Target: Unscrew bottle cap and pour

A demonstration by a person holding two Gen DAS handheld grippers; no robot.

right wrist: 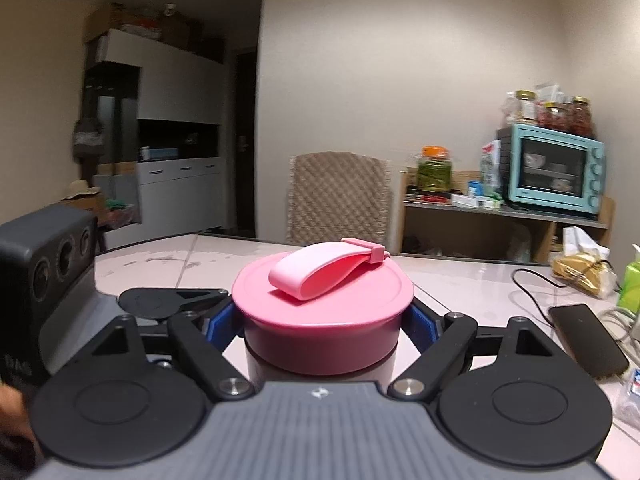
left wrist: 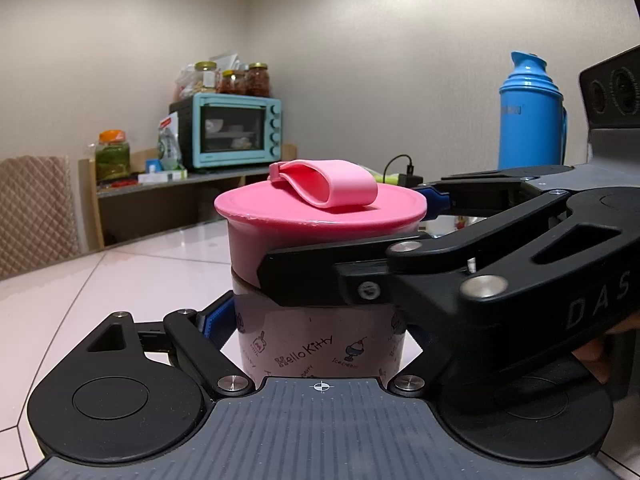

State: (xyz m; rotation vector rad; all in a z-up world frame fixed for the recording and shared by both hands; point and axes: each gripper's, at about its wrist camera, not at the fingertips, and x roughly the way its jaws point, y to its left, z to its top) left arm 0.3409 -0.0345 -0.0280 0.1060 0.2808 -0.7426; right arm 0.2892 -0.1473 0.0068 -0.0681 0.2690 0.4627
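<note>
A pink Hello Kitty bottle stands upright on the white table. Its wide pink screw cap has a soft loop strap on top. My left gripper is shut on the bottle's printed body, below the cap. My right gripper is shut on the pink cap, its blue pads pressed to the cap's sides. In the left wrist view the right gripper comes in from the right and crosses in front of the cap's skirt. The cap sits level on the bottle.
A blue thermos stands at the back right. A black phone, cables and a tissue pack lie on the table at right. A teal toaster oven with jars sits on a shelf behind. A padded chair back stands at the table's far edge.
</note>
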